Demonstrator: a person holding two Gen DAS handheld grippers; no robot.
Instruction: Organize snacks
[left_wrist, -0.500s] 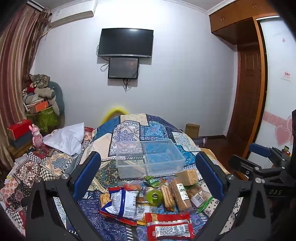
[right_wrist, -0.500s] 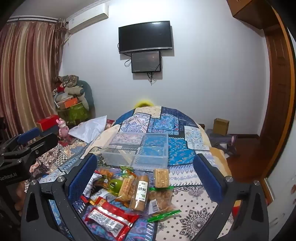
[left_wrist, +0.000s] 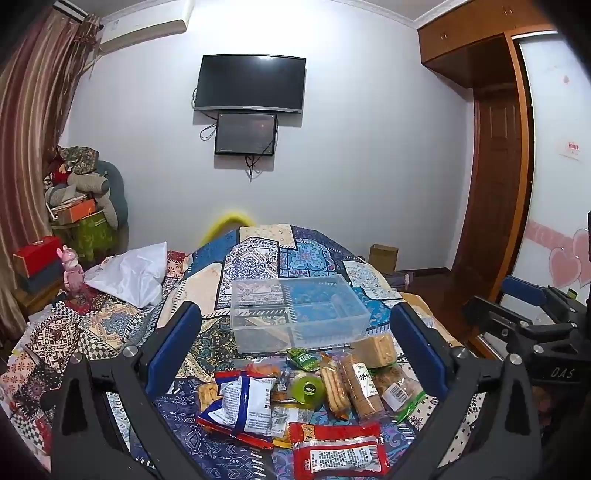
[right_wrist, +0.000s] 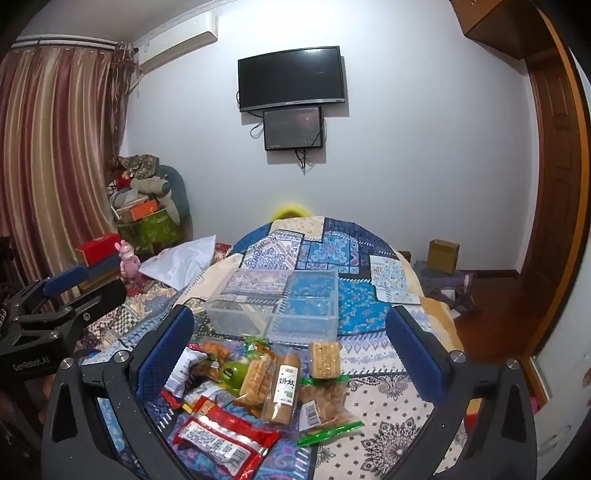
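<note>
A pile of snack packs lies on the patterned cloth in front of a clear plastic bin (left_wrist: 299, 314) (right_wrist: 275, 304), which holds nothing. In the pile are a red packet (left_wrist: 338, 448) (right_wrist: 221, 441), a blue-and-white bag (left_wrist: 242, 406), a green round pack (left_wrist: 306, 386) (right_wrist: 232, 373), a tall biscuit pack (left_wrist: 360, 386) (right_wrist: 284, 387) and a square cracker pack (right_wrist: 324, 359). My left gripper (left_wrist: 295, 343) is open and empty above the pile. My right gripper (right_wrist: 290, 343) is open and empty, also above the pile.
The round table (right_wrist: 391, 435) has its edge at the right, with wooden floor and a cardboard box (right_wrist: 443, 255) beyond. A white bag (left_wrist: 129, 273) and a pink toy (left_wrist: 72, 269) lie to the left. The other gripper shows at each view's side (left_wrist: 535, 321) (right_wrist: 55, 306).
</note>
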